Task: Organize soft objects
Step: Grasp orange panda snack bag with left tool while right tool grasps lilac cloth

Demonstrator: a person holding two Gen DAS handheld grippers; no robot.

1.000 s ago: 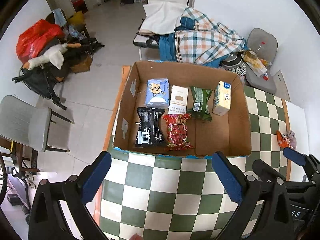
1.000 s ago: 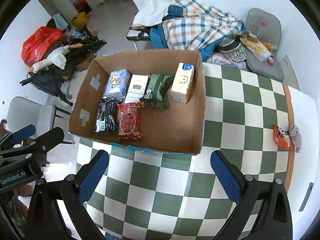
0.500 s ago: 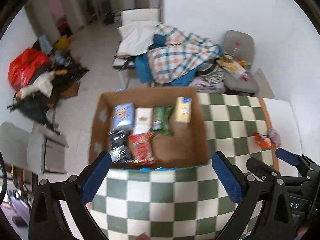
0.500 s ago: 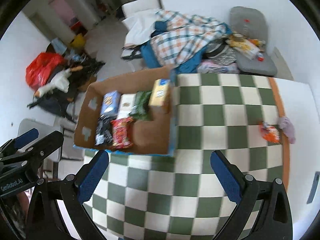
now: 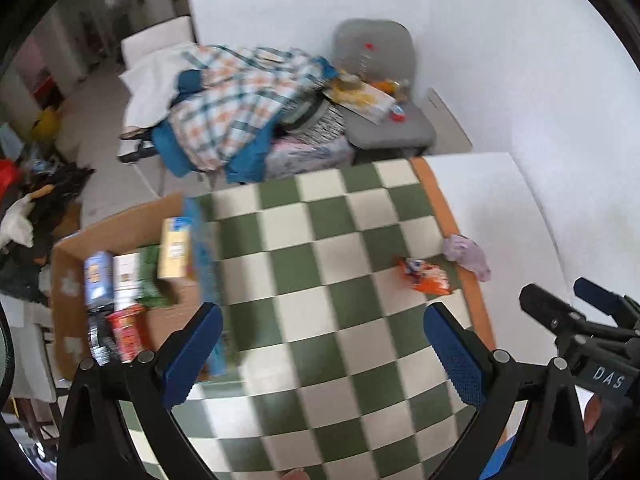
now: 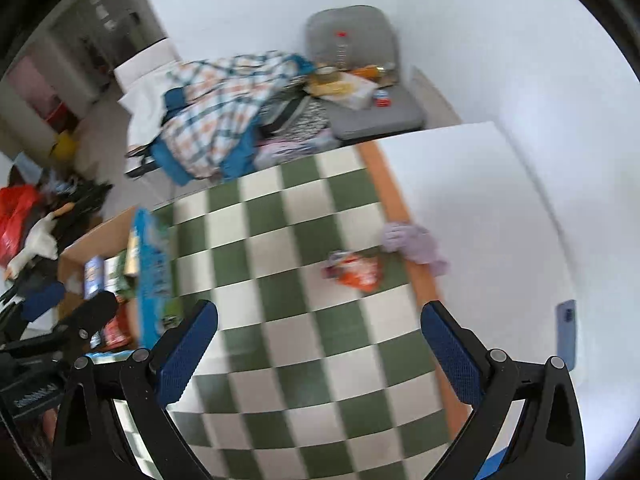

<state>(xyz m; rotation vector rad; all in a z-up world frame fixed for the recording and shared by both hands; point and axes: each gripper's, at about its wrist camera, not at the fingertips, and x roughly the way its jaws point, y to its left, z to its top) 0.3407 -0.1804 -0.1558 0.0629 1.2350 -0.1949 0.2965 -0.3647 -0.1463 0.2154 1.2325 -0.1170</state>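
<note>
"DAS" is printed on the right hand-held gripper [image 5: 596, 308].

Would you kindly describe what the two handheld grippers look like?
Both the left gripper and right gripper have black frames with silver bolts and fingers faced with blue textured pads. The right one's body shows white "DAS" lettering.

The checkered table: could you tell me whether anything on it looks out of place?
Yes. An orange snack packet and a lilac soft item lie loose near the table's orange edge, far from the cardboard box that holds the other packets.
</note>
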